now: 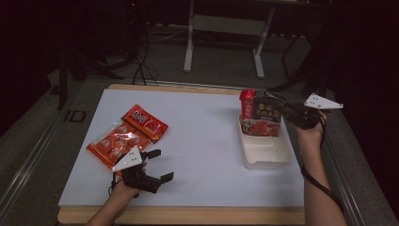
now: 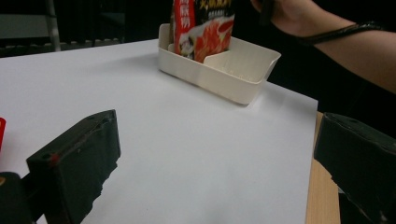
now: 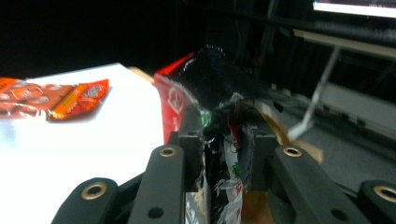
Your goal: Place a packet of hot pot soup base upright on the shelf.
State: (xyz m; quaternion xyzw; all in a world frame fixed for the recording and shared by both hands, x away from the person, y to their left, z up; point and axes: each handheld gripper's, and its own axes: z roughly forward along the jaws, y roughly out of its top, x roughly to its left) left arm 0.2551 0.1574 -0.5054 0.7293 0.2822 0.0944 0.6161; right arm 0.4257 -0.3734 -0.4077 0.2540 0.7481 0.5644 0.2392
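Note:
A black and red food packet (image 1: 267, 114) (image 3: 219, 79) stands upright in the far end of a white tray (image 1: 268, 157) (image 2: 224, 79) at the table's right side. My right gripper (image 1: 285, 111) (image 3: 224, 149) is shut on the packet's right edge, its pads pinching the crumpled foil. A narrower red packet (image 1: 246, 104) stands right beside it on the left. The standing packets (image 2: 205, 28) also appear in the left gripper view. My left gripper (image 1: 161, 165) (image 2: 217, 161) rests open near the front left of the table, nothing between its jaws.
Two orange-red snack packets (image 1: 145, 121) (image 1: 113, 143) lie flat at the table's left, just beyond my left gripper, and one packet (image 3: 79, 95) appears in the right gripper view. The tray's near half is bare. A white table frame (image 1: 223, 28) stands on the floor behind.

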